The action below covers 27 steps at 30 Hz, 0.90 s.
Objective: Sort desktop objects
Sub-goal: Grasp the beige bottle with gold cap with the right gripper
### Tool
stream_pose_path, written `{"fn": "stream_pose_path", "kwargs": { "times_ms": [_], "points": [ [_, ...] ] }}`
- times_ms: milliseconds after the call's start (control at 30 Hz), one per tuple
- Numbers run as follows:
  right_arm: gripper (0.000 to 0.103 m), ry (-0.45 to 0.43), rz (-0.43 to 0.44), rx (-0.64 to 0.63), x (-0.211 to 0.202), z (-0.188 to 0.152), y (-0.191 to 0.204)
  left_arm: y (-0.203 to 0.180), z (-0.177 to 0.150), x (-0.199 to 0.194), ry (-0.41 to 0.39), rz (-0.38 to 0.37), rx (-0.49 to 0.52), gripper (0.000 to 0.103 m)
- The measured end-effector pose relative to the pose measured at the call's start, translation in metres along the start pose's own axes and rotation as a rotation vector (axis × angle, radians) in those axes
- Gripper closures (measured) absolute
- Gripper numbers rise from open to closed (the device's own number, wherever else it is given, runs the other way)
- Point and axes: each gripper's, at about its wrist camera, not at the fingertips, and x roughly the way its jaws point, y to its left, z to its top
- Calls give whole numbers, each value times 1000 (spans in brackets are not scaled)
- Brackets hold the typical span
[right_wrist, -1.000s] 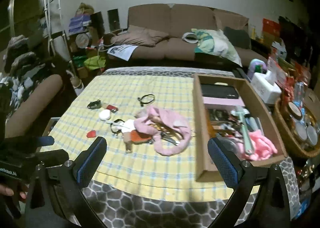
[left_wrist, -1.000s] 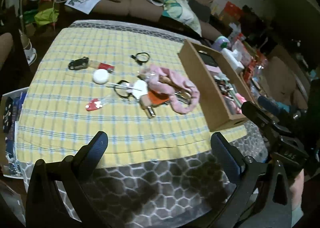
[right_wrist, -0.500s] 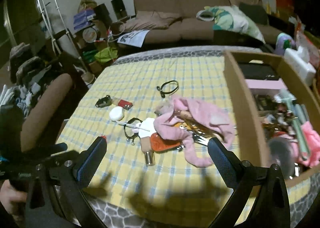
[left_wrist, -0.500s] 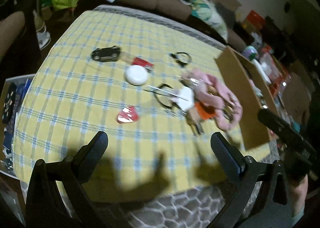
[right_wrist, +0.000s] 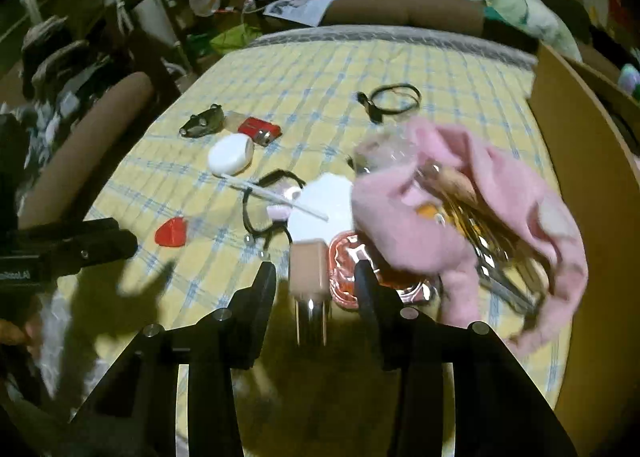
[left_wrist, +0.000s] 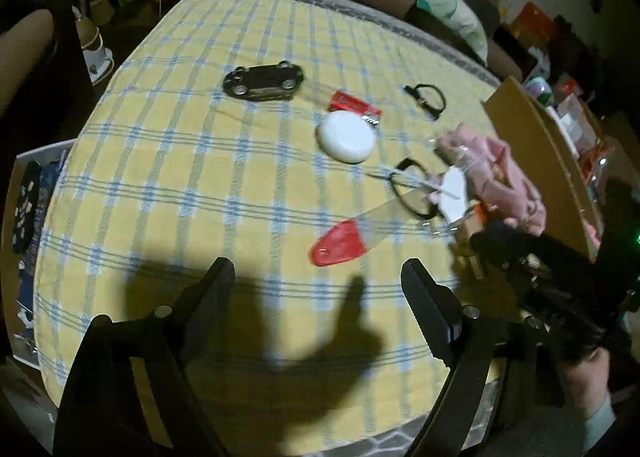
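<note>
Sorting: early stage, we judge. Loose on the yellow checked cloth (left_wrist: 168, 161) we list: black toy car (left_wrist: 262, 79), red lighter (left_wrist: 354, 104), white round case (left_wrist: 347, 137), red pick (left_wrist: 338, 244), black hair tie (left_wrist: 428, 99), pink cloth (right_wrist: 472, 213) heaped over keys. Cardboard box (left_wrist: 548, 165) at the cloth's right edge: contents not visible to us here. Left gripper (left_wrist: 318, 289): fingers spread, empty. Right gripper (right_wrist: 316, 281): fingers straddle a tan plug-like block (right_wrist: 310, 271), not yet clamped.
</note>
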Motion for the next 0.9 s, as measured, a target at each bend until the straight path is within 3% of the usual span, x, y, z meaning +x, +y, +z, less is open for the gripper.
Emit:
{"fn": "stream_pose_path", "kwargs": {
  "times_ms": [133,233,367,433,500,600,767,900],
  "points": [
    [61,0,2,-28,4,6,4,7,1,1,-10,-11,12,20],
    [62,17,77,-10,-3,11,10,7,4,0,-21,-6,30,20],
    [62,61,21,-8,3,7,6,13,7,-2,-24,-69,-32,20],
    [63,78,56,38,4,6,-3,16,8,-2,-26,-120,-62,19],
    [63,103,92,78,3,1,-10,16,8,0,-15,-124,-69,19],
    [61,124,50,47,7,-7,-9,10,8,4,1,-114,-44,19],
    [59,71,20,-48,18,-4,1,5,10,5,-5,-120,-32,19],
    [61,46,7,-51,25,-2,4,4,10,7,-8,-131,-30,19]
  ]
}}
